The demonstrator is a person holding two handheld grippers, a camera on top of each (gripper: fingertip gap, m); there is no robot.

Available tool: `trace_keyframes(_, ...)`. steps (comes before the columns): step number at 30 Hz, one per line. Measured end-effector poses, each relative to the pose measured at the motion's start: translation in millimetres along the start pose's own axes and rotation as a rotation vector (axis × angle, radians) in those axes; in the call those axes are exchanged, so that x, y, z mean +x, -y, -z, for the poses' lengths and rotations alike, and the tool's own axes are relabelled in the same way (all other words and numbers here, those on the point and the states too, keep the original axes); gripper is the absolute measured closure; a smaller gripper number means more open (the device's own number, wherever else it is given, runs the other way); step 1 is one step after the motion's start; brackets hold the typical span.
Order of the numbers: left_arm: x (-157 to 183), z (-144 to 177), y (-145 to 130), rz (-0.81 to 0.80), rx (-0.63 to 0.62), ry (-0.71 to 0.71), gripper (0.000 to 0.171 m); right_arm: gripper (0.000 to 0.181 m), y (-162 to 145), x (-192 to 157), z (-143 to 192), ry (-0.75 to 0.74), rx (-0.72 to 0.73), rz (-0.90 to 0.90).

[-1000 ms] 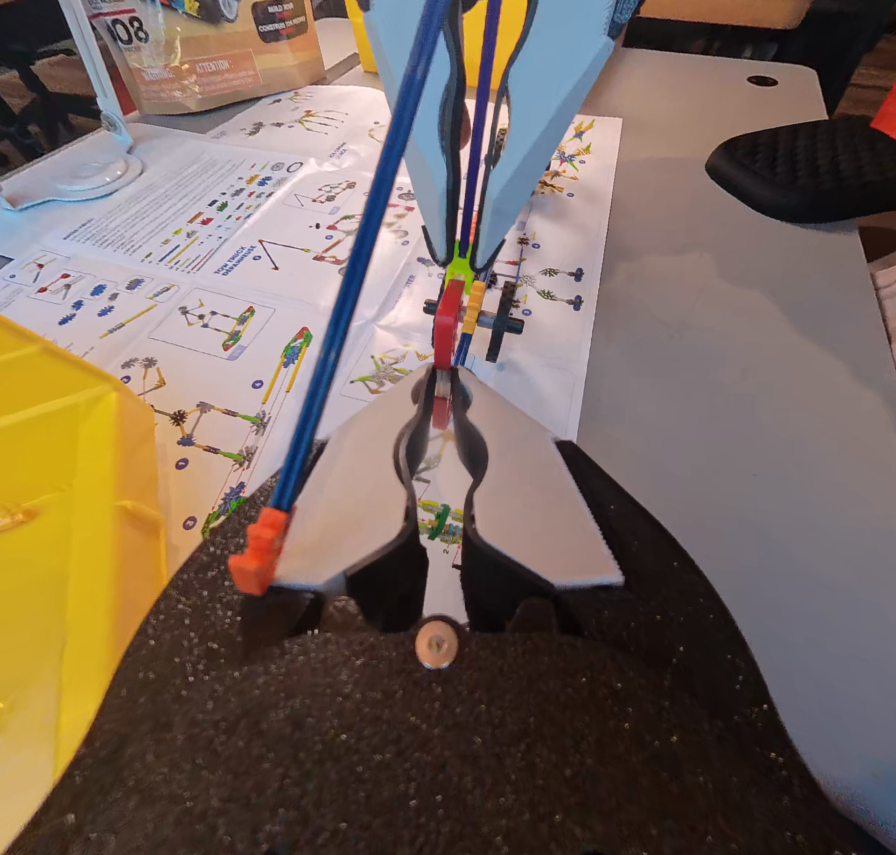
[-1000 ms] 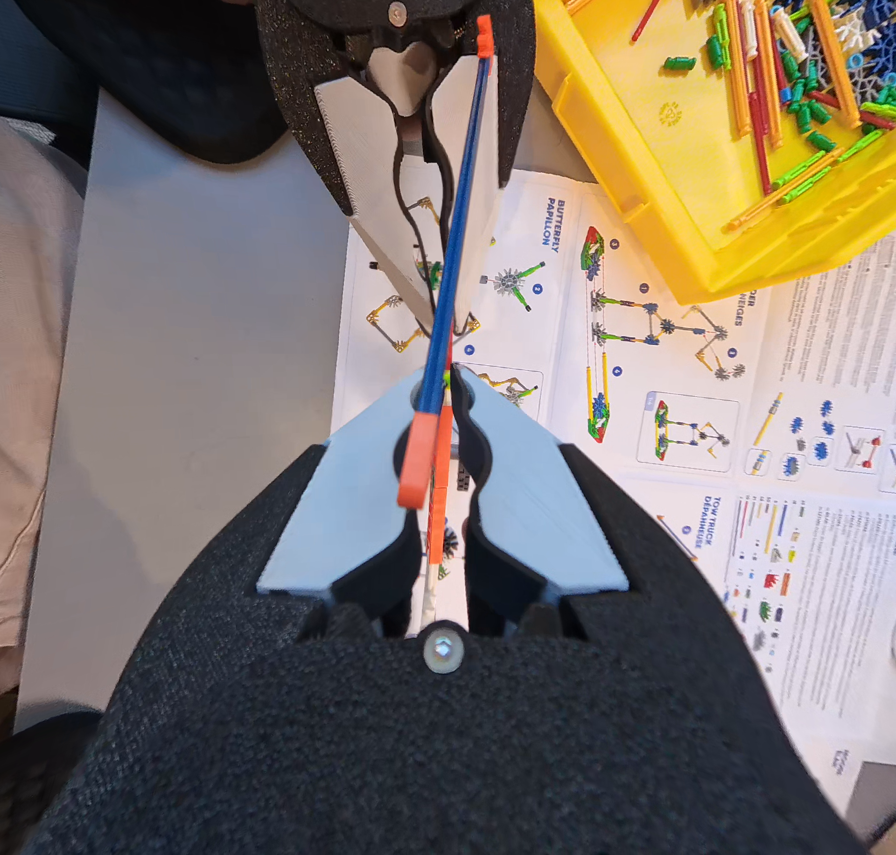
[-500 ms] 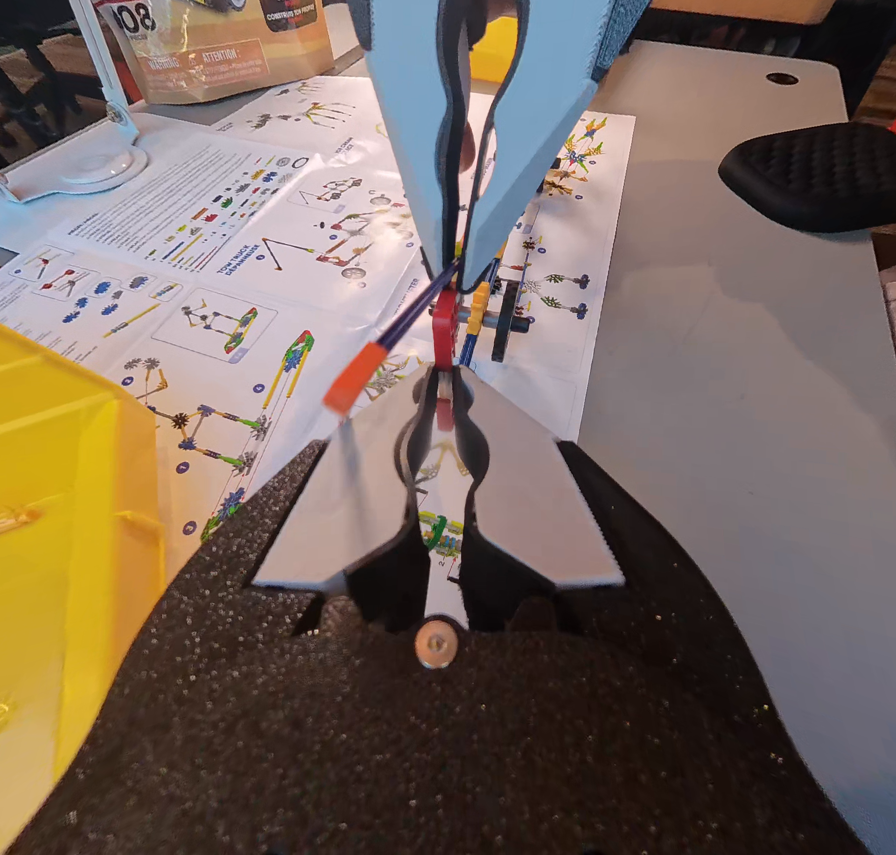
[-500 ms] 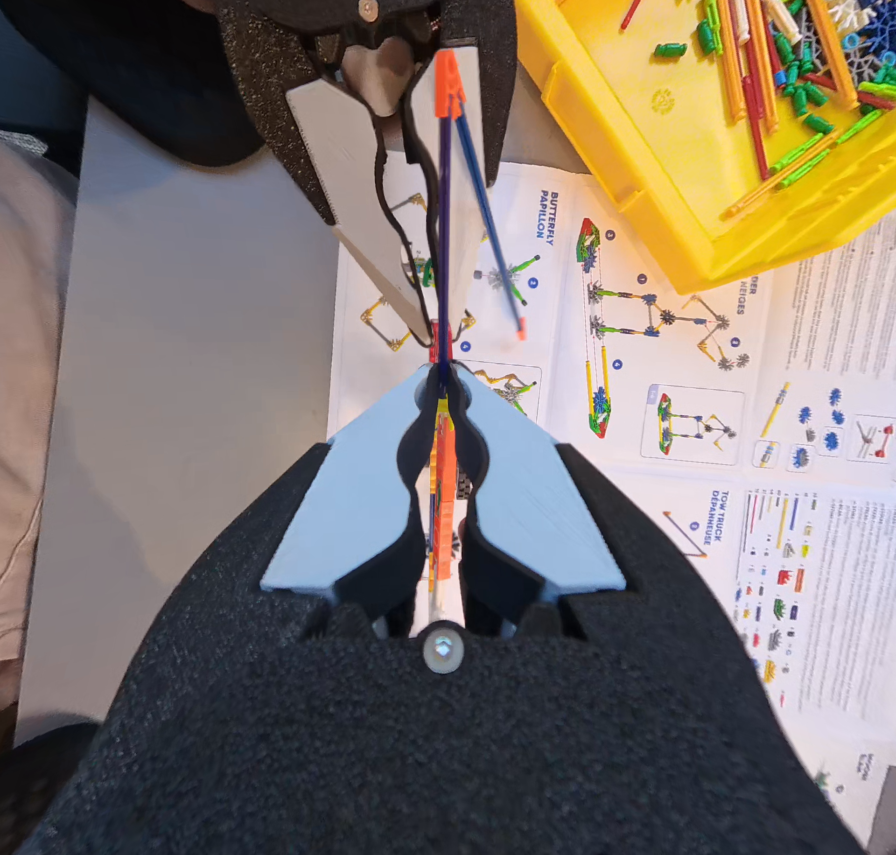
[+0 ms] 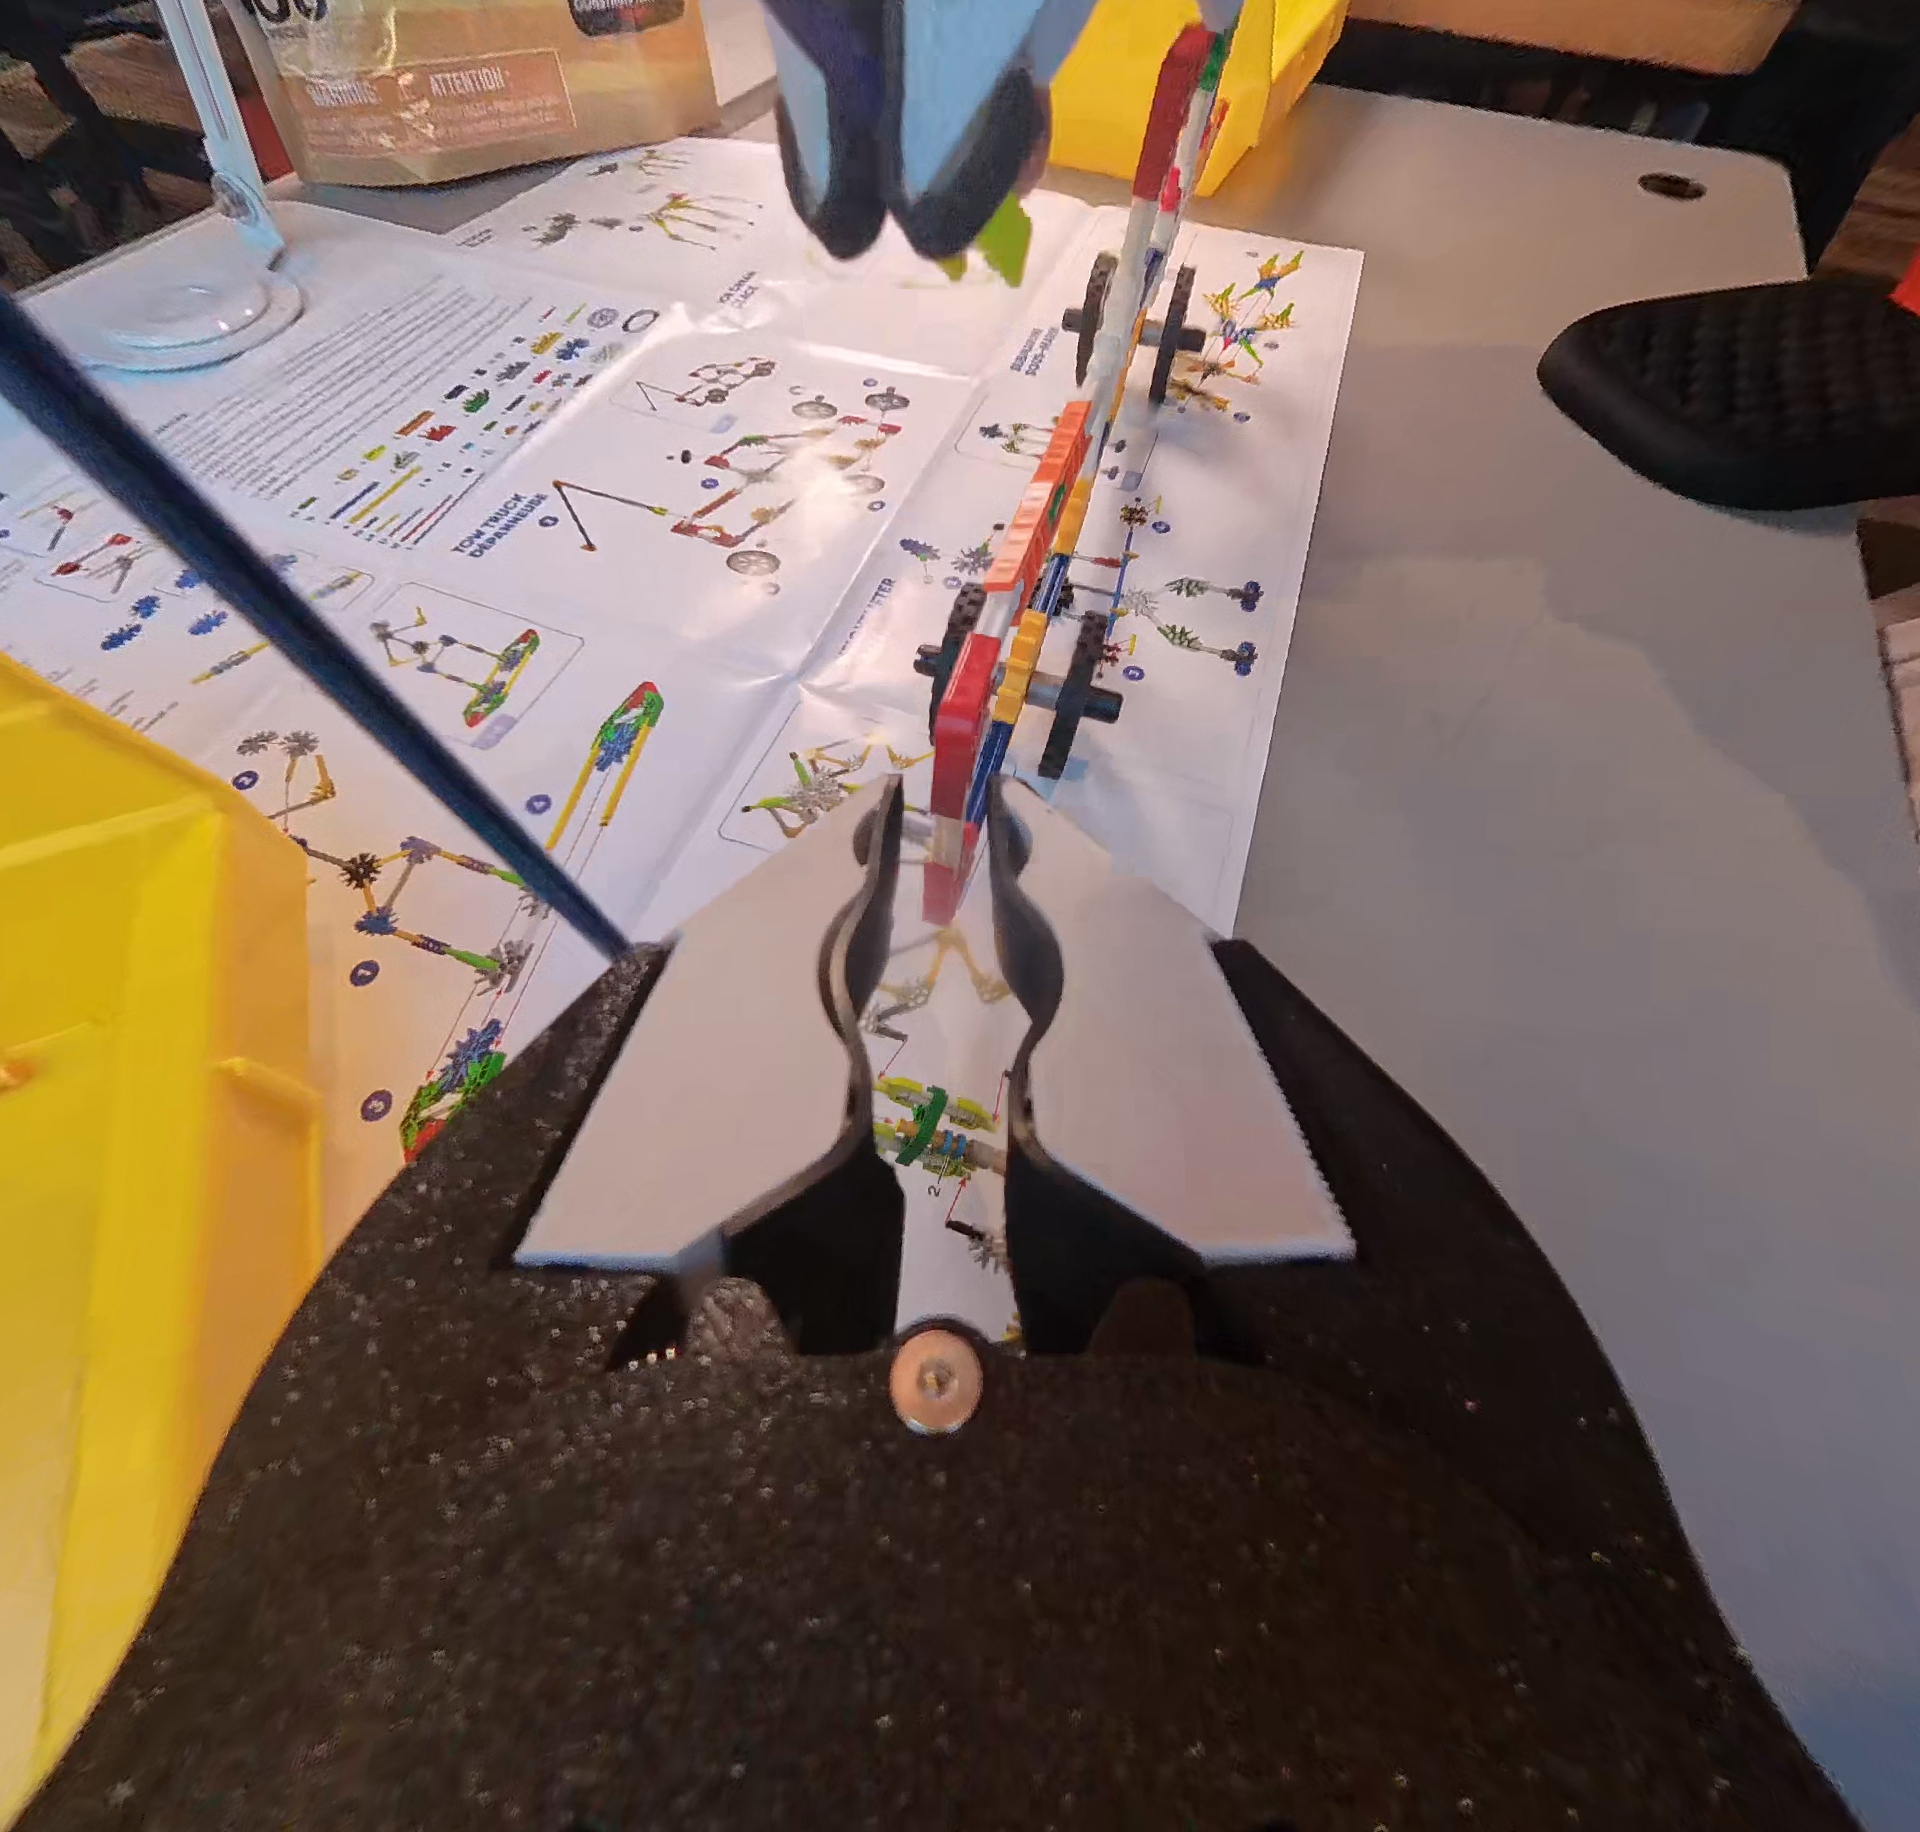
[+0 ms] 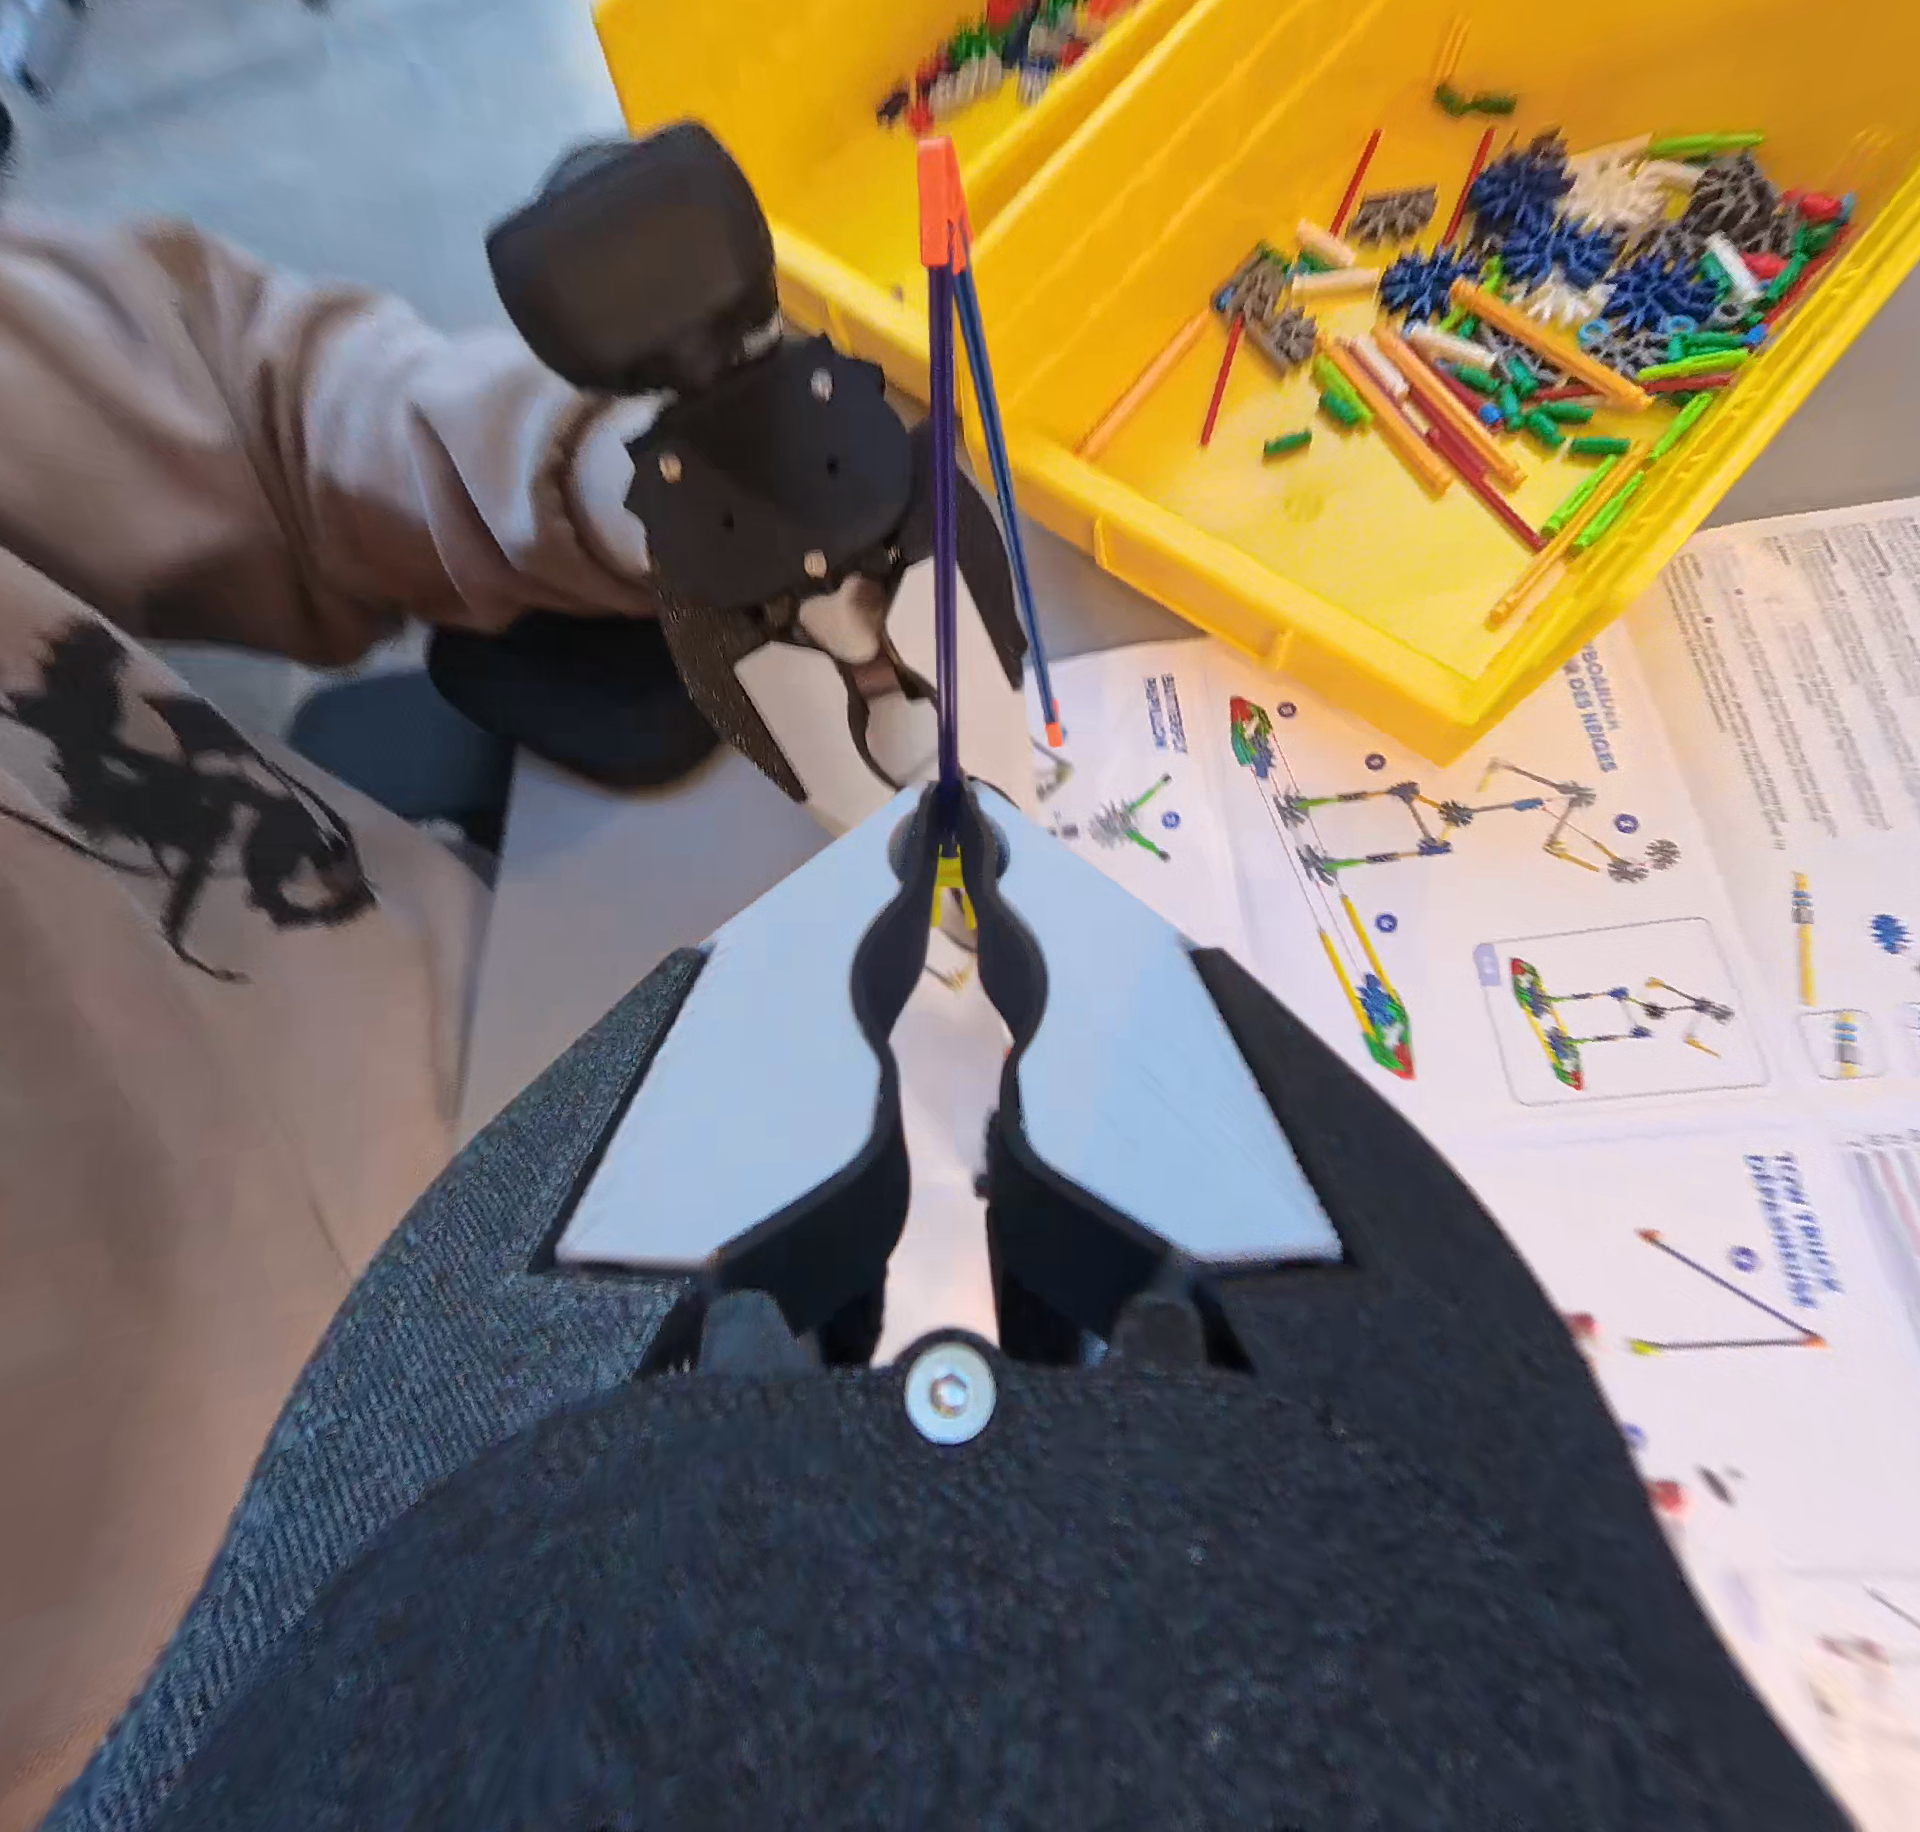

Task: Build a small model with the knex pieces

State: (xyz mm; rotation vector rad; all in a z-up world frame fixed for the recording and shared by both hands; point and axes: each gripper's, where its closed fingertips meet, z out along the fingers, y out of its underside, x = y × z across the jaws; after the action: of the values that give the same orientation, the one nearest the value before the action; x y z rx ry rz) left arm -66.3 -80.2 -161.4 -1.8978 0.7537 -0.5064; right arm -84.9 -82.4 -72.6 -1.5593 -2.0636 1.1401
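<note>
Toy vehicle: a long build of red, orange, yellow and white pieces with black wheels is standing on the instruction sheet, its near red end lying between the left gripper's tips.
Left gripper: grey fingers are sitting narrowly apart about that red end; whether they are pressing on it, I cannot tell.
Rod piece: two thin dark blue rods are meeting at an orange connector at the far end; one rod is running back into the right gripper's tips, the other is hanging free with an orange tip.
Right gripper: pale blue fingers are pinching the rod's base and a small yellow-green part; in the left wrist view it is hovering blurred above the sheet.
Yellow bins: two are lying beyond the sheet, holding loose rods and connectors.
Tabletop: grey, carrying the sheet, a printed box and a white stand base.
Person: a beige sleeve is reaching to the left gripper.
</note>
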Motion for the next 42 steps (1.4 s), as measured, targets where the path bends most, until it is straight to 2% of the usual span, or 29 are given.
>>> trace_keyframes(5,6,19,30,0.035,0.166,-0.047,0.152,0.180,39,-15,23,0.086,0.394,-0.235)
trace_keyframes(9,17,27,50,-0.004,0.276,-0.065,0.150,0.180,47,-27,36,0.128,0.637,-0.289)
trace_keyframes(14,46,49,89,0.080,0.507,-0.242,0.148,0.180,40,-39,31,0.109,0.778,-0.229)
trace_keyframes(18,55,59,103,0.143,0.596,-0.319,0.151,0.180,32,-52,18,0.098,0.790,-0.147)
trace_keyframes(20,52,56,99,0.150,0.574,-0.302,0.163,0.180,28,-55,15,0.083,0.777,-0.112)
trace_keyframes(27,56,45,85,0.091,0.462,-0.295,0.165,0.180,10,-57,13,0.039,0.708,-0.019)
trace_keyframes(33,54,24,55,-0.109,0.256,-0.161,0.165,0.179,-24,-50,0,-0.077,0.384,0.126)
trace_keyframes(38,58,14,43,-0.171,0.181,-0.147,0.165,0.178,-40,-49,-4,-0.130,0.152,0.259)
trace_keyframes(42,59,13,41,-0.201,0.161,-0.136,0.165,0.178,-44,-51,-6,-0.115,0.055,0.296)
